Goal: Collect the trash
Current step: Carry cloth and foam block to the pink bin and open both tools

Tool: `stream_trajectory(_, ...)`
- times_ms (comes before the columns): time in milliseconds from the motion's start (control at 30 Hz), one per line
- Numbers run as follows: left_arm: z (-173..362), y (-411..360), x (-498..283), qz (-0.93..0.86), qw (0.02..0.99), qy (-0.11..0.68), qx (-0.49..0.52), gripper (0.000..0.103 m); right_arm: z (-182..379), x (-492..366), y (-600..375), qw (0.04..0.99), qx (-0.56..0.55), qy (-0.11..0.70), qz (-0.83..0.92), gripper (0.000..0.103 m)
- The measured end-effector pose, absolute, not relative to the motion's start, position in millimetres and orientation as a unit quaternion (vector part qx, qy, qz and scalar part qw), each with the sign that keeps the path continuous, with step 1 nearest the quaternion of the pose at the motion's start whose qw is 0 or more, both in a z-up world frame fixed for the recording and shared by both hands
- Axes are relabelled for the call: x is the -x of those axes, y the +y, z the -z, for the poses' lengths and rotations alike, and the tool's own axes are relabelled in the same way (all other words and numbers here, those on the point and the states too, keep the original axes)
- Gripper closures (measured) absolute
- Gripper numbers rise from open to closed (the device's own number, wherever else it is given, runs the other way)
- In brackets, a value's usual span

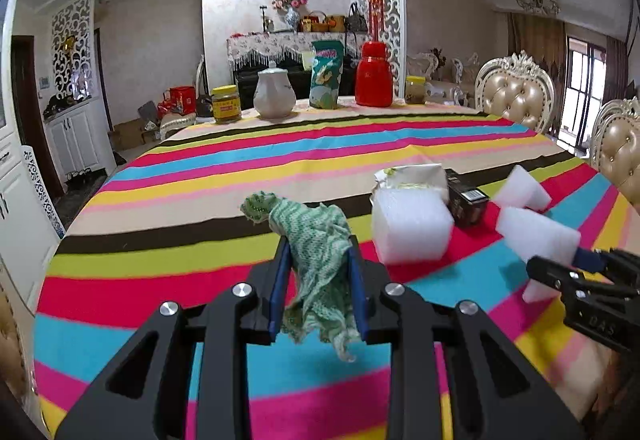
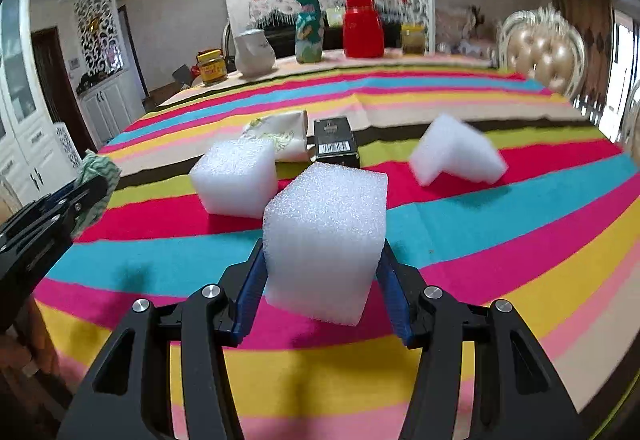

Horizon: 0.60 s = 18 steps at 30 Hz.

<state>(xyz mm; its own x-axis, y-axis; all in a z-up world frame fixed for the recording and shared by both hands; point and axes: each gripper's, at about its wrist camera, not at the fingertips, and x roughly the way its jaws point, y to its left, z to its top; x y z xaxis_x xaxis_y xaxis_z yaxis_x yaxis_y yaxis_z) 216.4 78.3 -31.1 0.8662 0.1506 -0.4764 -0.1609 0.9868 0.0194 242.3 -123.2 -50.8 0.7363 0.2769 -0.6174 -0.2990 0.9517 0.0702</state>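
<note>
A: Trash first. Where is it?

B: Green knitted rag [image 1: 320, 260] pinched between the blue pads of the left gripper [image 1: 320, 252], lifted clear of the striped tablecloth [image 1: 200, 168], one end drooping forward, frayed end hanging below the fingers. White foam cube [image 2: 324, 236] clamped in the right gripper [image 2: 324, 264], pads pressing its two sides, cube off the cloth and tilted.

A: What is left lying on the table?

B: Second foam cube [image 2: 236, 184] on the red stripe, just beyond the held one. Behind it a crumpled paper cup [image 2: 280, 136] on its side, touching or nearly touching a small black box [image 2: 336, 146] with a barcode. An L-shaped foam piece [image 2: 456, 152] off to the right, apart from the rest; blurred.

A: Further out?

B: Far edge of the table: yellow-lidded jar [image 1: 226, 104], white teapot [image 1: 274, 90], green snack bag [image 1: 326, 76], red flask [image 1: 374, 76], another jar [image 1: 415, 89]. Padded chairs [image 1: 516, 92] along the right side.
</note>
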Motion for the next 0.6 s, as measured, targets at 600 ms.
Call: stream_trajectory(600, 11.7, -26.5, -111.6, 0.048, 0.980, 0.194, 0.012, 0.074, 12.2, -111.3, -211.5, 0.957, 0.008, 0.248, -0.152, 0.051)
